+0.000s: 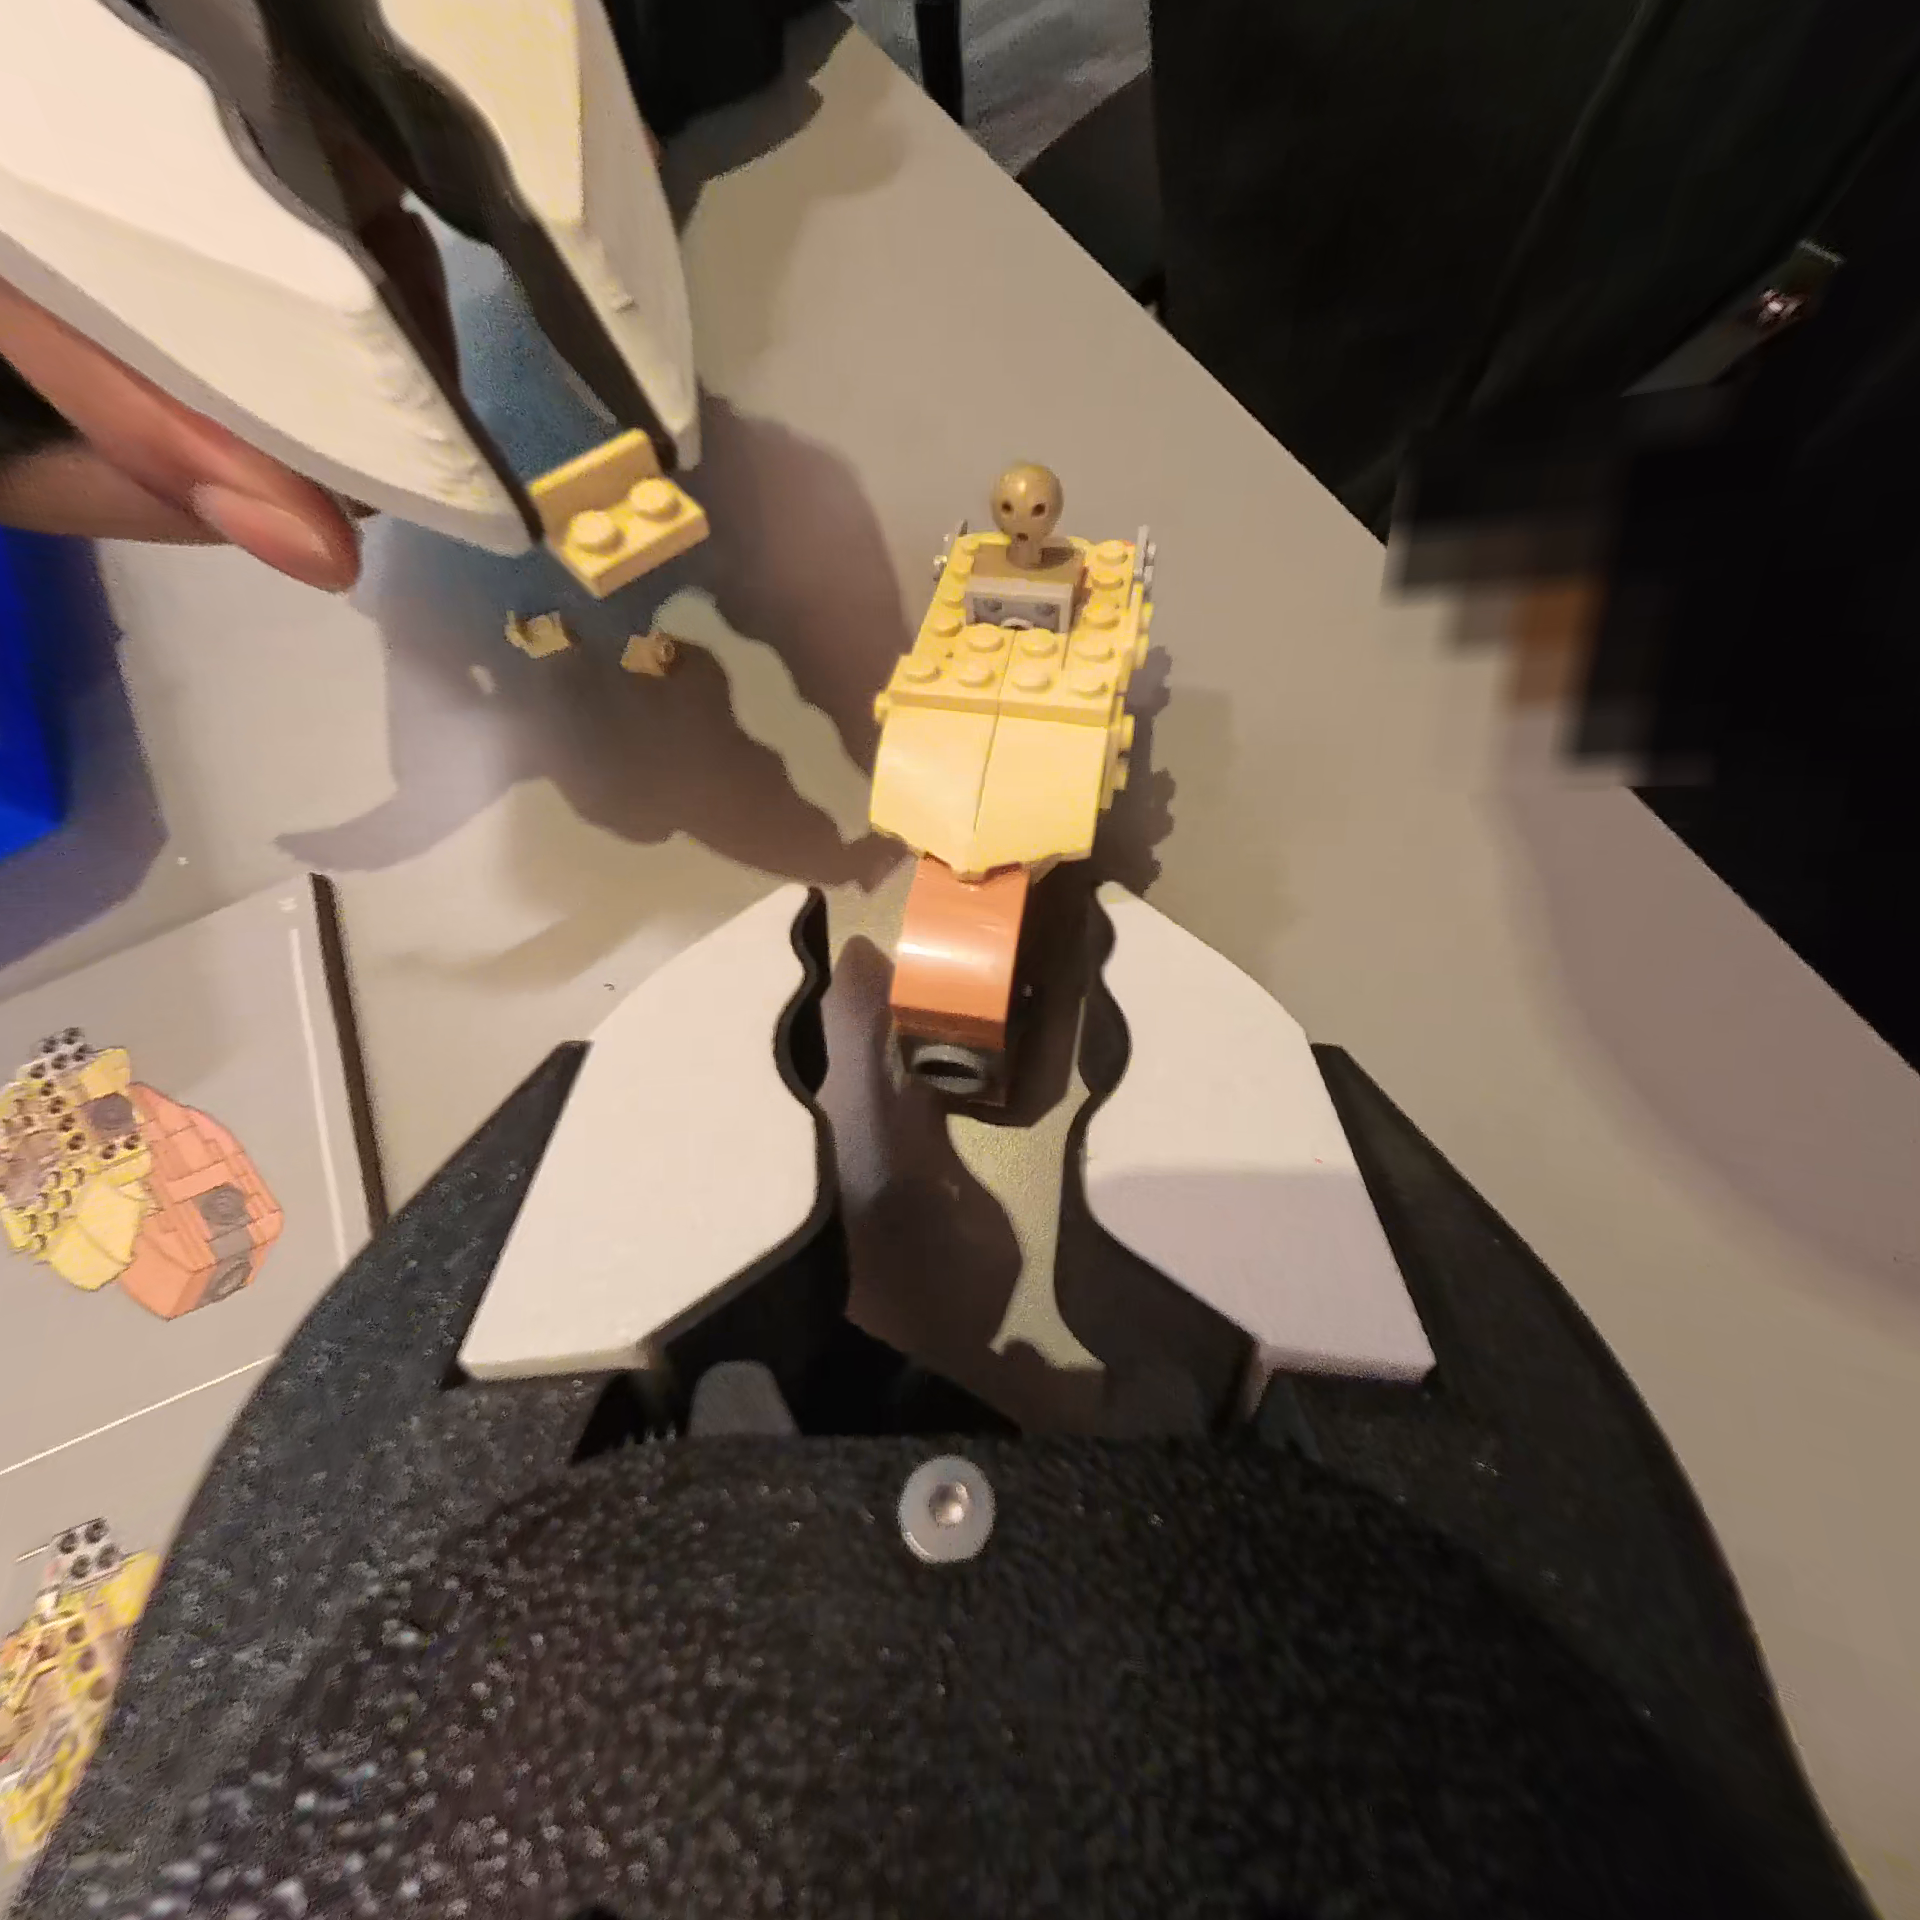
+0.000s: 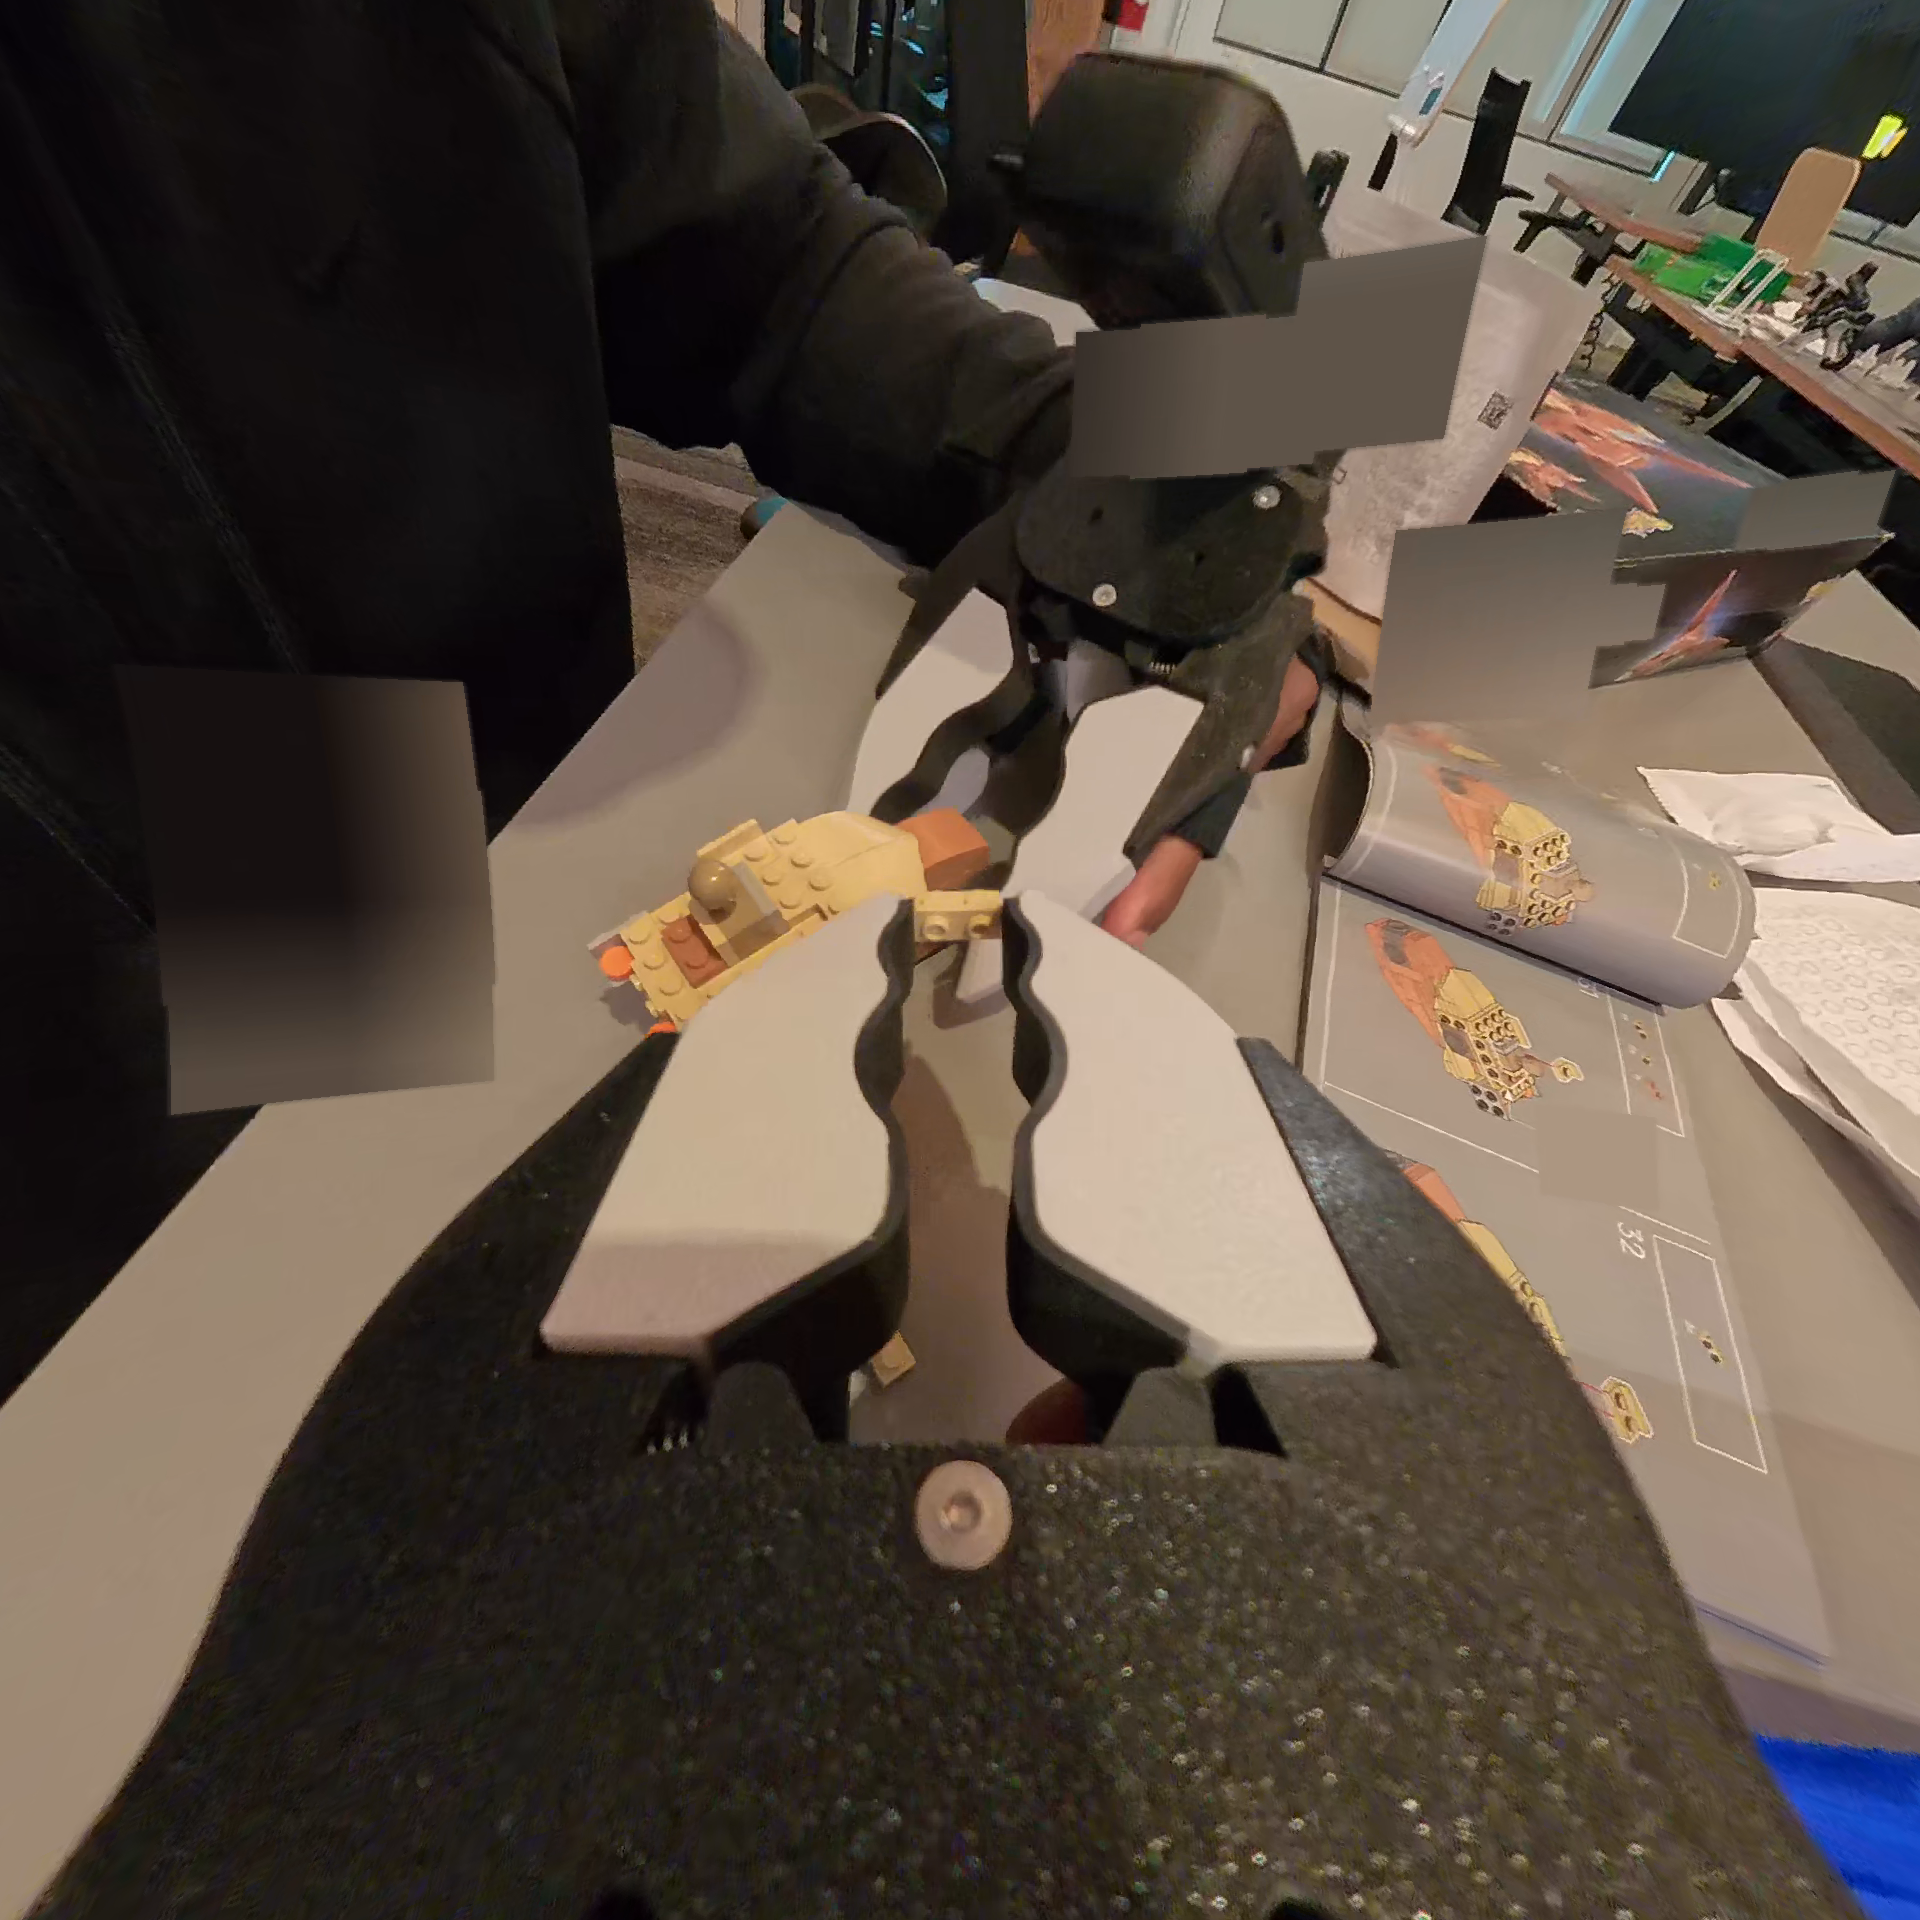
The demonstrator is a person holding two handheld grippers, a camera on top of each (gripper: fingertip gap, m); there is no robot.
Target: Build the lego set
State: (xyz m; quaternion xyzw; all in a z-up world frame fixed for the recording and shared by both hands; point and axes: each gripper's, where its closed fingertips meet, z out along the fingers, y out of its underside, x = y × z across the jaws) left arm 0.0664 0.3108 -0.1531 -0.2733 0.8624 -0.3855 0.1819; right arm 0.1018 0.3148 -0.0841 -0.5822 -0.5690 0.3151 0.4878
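Left wrist view: left claw (image 1: 951, 997) spread around the model's (image 1: 1013, 707) brown nose on the tabletop (image 1: 1351, 935), right claw (image 1: 613, 488) pinching a tan plate (image 1: 618, 525); light, snap-fragile, so grip the body sides.

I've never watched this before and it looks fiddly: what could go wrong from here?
The right tool pinches the small tan plate only by one edge, so it might twist or drop. The left tool sits open around the model's orange end, so pressing the plate on could shove the model across the table.
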